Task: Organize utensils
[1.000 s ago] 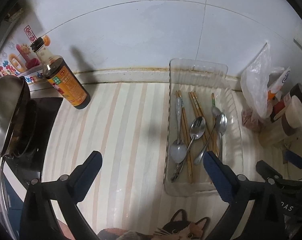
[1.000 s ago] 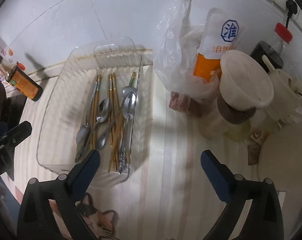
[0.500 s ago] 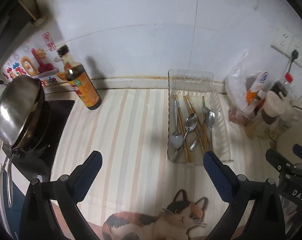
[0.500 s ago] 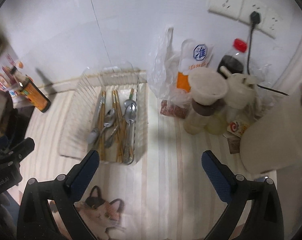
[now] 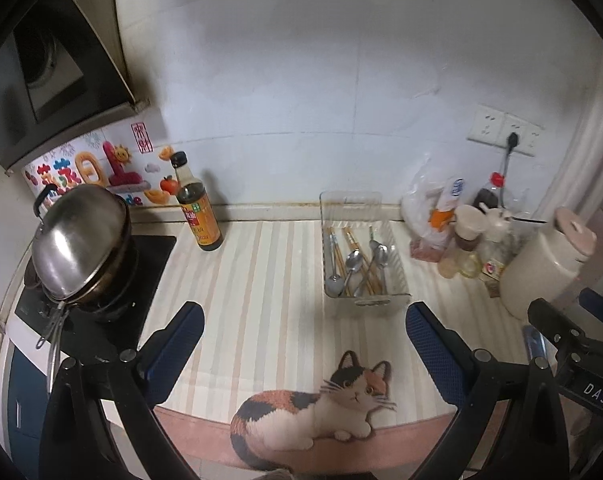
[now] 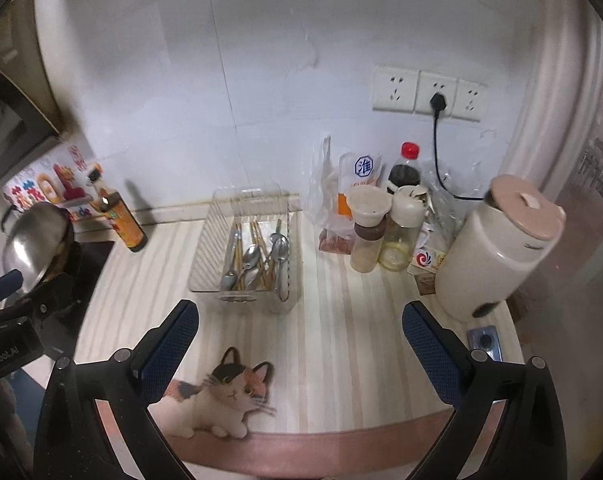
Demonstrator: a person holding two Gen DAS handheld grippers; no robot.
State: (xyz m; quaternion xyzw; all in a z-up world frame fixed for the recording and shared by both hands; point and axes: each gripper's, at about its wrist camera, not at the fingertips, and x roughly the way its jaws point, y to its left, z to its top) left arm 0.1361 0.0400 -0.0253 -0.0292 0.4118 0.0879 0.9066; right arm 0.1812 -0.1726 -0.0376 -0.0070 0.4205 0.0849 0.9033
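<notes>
A clear plastic tray [image 5: 397,280] stands on the striped counter against the wall; it also shows in the right wrist view [image 6: 205,252]. Several metal spoons [image 5: 351,262] and wooden chopsticks [image 5: 353,242] lie lengthwise in it, also seen in the right wrist view as spoons [image 6: 251,258] and chopsticks [image 6: 257,236]. My left gripper [image 5: 301,342] is open and empty, well back from the tray above the counter's front edge. My right gripper [image 6: 299,338] is open and empty, likewise back from the tray.
A soy sauce bottle [image 5: 197,208] stands left of the tray. A steel wok [image 5: 79,240] sits on the stove at far left. Bags, jars and bottles [image 6: 377,228] and a beige kettle [image 6: 497,244] crowd the right. A cat picture [image 5: 313,408] marks the counter's front.
Both grippers have pulled back and up from the tray, which now looks much smaller and farther. Both stayed open and empty. The utensils have not moved.
</notes>
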